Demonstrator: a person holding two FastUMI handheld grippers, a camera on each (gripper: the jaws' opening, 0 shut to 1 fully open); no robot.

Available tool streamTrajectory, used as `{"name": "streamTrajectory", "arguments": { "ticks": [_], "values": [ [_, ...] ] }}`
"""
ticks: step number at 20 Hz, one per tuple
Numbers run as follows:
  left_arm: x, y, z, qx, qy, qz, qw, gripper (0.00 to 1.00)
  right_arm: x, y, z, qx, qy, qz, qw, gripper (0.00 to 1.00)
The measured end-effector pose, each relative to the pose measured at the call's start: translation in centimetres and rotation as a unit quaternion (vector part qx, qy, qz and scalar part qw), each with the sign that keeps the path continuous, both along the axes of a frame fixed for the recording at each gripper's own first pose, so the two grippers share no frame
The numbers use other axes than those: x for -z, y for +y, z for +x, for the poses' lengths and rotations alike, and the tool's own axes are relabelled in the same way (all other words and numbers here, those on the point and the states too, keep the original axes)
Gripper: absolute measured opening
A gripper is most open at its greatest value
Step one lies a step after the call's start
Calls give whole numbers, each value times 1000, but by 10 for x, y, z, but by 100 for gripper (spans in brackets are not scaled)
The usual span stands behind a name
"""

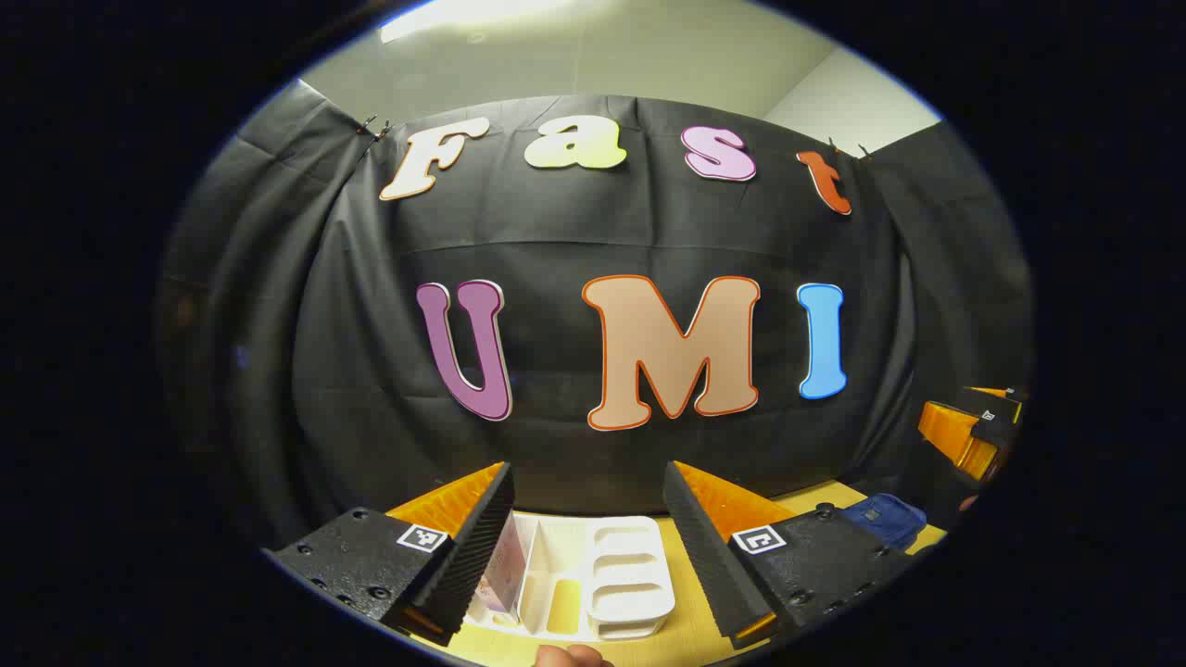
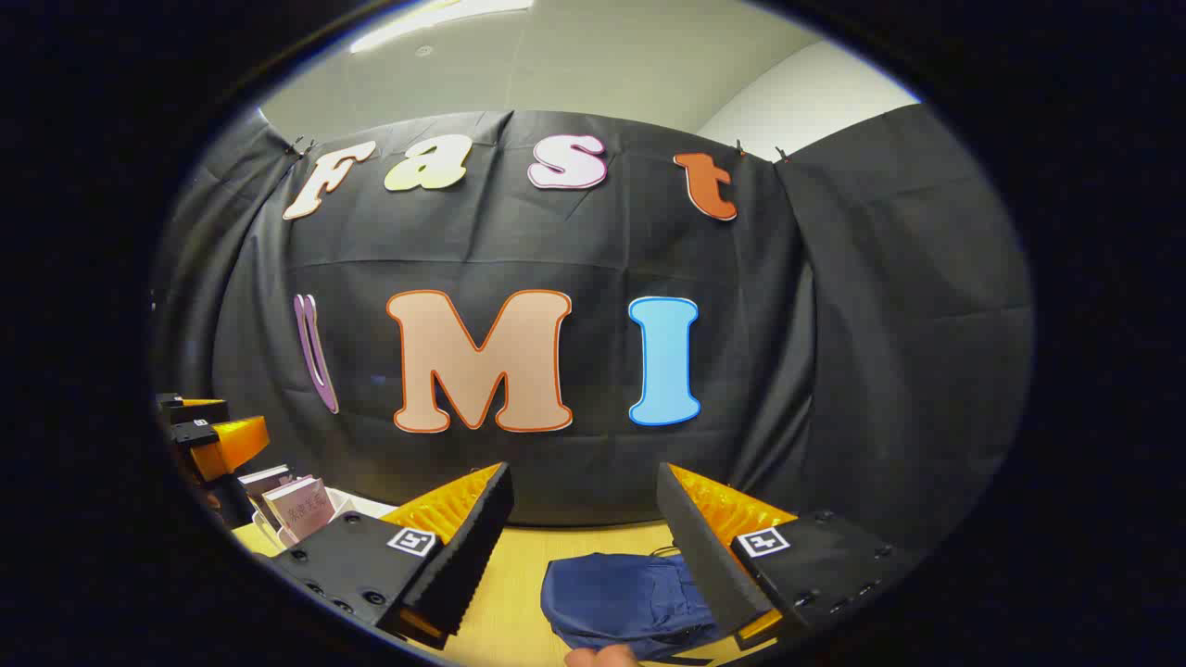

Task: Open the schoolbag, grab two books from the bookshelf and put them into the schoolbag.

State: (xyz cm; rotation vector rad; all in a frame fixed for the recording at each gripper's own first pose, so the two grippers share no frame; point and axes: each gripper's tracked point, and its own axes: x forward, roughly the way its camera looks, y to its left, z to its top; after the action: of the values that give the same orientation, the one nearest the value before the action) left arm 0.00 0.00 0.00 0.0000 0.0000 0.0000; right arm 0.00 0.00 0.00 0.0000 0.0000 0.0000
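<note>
In the left gripper view my left gripper (image 1: 588,486) hangs open above the table, over a white bookshelf rack (image 1: 621,579) with a pinkish book (image 1: 503,567) standing in its left slot. The blue schoolbag (image 1: 885,519) lies at the right, partly hidden by my finger. In the right gripper view my right gripper (image 2: 584,484) is open above the blue schoolbag (image 2: 621,595), which lies flat on the table. Books (image 2: 298,505) stand at the far left there, below the other gripper (image 2: 211,428).
The yellow wooden table (image 2: 510,584) runs up to the black cloth wall. The right gripper (image 1: 973,428) shows at the right edge of the left gripper view. A fingertip of a hand (image 1: 570,656) peeks in at the bottom; another (image 2: 602,656) shows below the bag.
</note>
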Motion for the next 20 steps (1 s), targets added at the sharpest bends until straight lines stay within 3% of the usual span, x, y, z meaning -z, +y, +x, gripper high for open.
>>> {"name": "streamTrajectory", "arguments": {
  "ticks": [20],
  "values": [
    [-5, -9, 14, 2, -1, 24, 1000, 95, -7, 8, 14, -19, -9, -6, 1000, 97]
  ]
}}
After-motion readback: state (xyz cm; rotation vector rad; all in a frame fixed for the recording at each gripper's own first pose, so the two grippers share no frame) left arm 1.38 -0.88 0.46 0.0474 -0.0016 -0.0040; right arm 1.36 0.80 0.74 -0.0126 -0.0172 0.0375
